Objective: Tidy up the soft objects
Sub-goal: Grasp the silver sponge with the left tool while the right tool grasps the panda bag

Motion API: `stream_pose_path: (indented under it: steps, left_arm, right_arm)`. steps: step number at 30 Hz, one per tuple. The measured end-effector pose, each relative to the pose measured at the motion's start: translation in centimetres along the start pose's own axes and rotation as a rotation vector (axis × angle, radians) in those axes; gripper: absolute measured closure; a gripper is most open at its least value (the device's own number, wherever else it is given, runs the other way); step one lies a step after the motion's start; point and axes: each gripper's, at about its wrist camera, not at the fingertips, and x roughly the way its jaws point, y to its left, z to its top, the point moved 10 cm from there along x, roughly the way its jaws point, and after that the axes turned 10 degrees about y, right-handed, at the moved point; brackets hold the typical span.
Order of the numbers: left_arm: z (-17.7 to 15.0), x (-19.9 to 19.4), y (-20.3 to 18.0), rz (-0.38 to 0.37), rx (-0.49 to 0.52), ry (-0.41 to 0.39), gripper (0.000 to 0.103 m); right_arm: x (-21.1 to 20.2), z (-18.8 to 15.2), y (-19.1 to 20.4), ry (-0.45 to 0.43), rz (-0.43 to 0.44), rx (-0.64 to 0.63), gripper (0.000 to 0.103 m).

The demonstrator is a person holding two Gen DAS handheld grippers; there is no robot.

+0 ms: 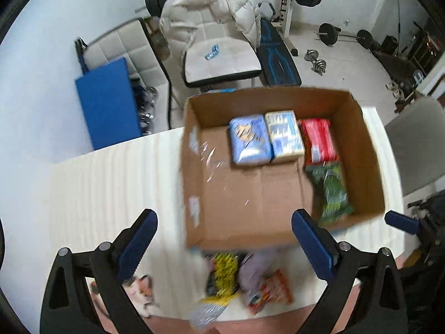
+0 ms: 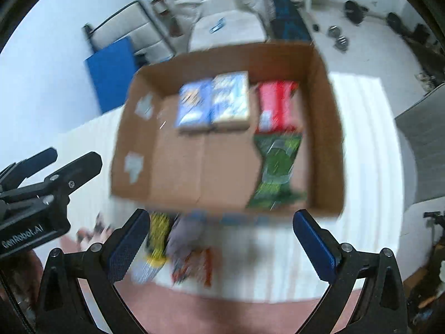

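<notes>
1. Packing is partly done, as far as you can see: four soft packs lie in the box [image 1: 358, 150], which stands on the white bench [image 1: 111, 183].
   - The blue pack [image 1: 250, 143] and the pale pack [image 1: 283, 136] sit side by side, touching, against the far wall.
   - The red pack [image 1: 319, 139] lies just right of them, near the right wall.
   - The green pack [image 1: 332, 192] lies in front of the red one, along the right wall, reaching toward the near wall.
2. Much of the box floor is bare on the left and in the middle, so you have room for more.
3. Still outside, on the bench in front of the box, you have a loose heap:
   - the yellow pack [image 1: 222, 275],
   - the lilac pack [image 1: 254, 267] beside it,
   - the orange pack [image 1: 271, 292] at the bench edge,
   - a silvery pack [image 1: 207, 313] hanging over the edge,
   - a pink pack [image 1: 139, 292] off to the left, behind your left finger.
   Blur hides whether these touch one another.
4. Your left gripper [image 1: 225, 250] has its jaws spread wide with nothing between them; it hangs over the near wall and the heap.
5. Your right gripper [image 2: 219, 246] likewise has its jaws wide and empty, above the bench in front of the box.
6. Judging by this, you are roughly midway: four in, about five left.
</notes>
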Motion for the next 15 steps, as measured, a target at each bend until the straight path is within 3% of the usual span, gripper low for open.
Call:
stream_pose_path:
  steps: [4,8,11,15]
  left_arm:
    - [-7.1,1.4,3.2,0.092,0.005,0.039,0.004]
    - [-14.7,7.4,5.7,0.11,-0.016,0.205,0.006]
    - [-18.4,11.9,6.3,0.093,-0.012,0.309,0.016]
    - [-21.3,17.3,6.0,0.069,0.051,0.408,0.016]
  right_arm:
    - [3.1,-6.0,1.2,0.11,0.066,-0.046,0.0]
    - [8.7,-10.3,2.7,0.227,0.088,-0.122,0.003]
    - [11.5,-11.3,4.0,0.251,0.018,-0.236,0.008]
    - [14.0,-11.2,5.9,0.277,-0.097,-0.412,0.009]
